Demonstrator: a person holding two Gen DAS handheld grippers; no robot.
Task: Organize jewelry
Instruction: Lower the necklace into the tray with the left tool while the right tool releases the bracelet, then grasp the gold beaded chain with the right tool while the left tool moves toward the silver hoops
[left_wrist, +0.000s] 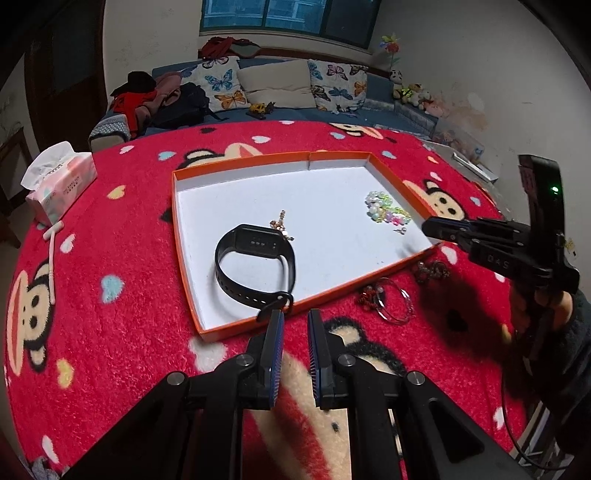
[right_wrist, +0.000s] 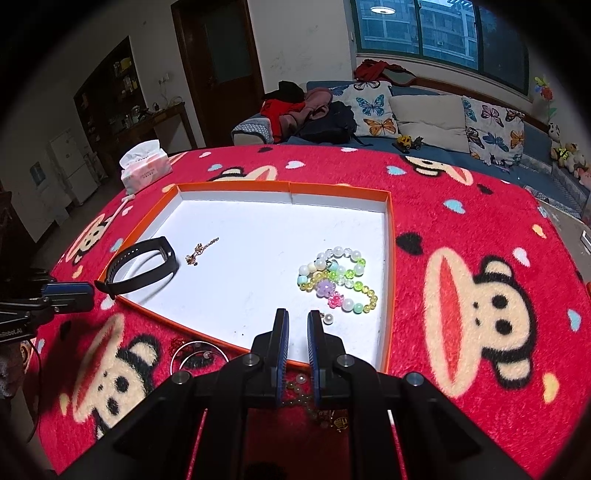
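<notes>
Both claws hover with nothing between their pads. The left claw (left_wrist: 295, 325) stands narrowed to a slim gap just outside the near rim of the orange-rimmed tray (left_wrist: 236, 162), and the right claw (right_wrist: 295, 325) is narrowed the same way over the tray's near edge.

Inside the tray lie a black fitness band (left_wrist: 255, 266), a small gold chain piece (left_wrist: 280, 223), a pastel bead bracelet (right_wrist: 338, 278) and one loose pearl bead (right_wrist: 327, 318). On the red monkey-print blanket (left_wrist: 110, 221) covering the tabletop, just outside the rim, remain a clear bangle with a red charm (left_wrist: 391, 299) and a dark beaded cluster (left_wrist: 432, 269).

Risks from here, as I judge them:
- The band's strap end hangs over the near rim, close to the left claw's fingertips. A forward nudge could flip the band out or drag the light tray.
- The bangle is thin and lies flat on plush pile. Narrow jaws may skate over it or pinch fabric instead, lifting the blanket and shifting the tray.
- The pearl sits just beside the right claw's tip. A brush could send it rolling on the smooth white floor.
- The dark cluster sits largely beneath the right claw in its own view, so a descent there is half blind.
- The two claws work near the same rim and could collide.
</notes>
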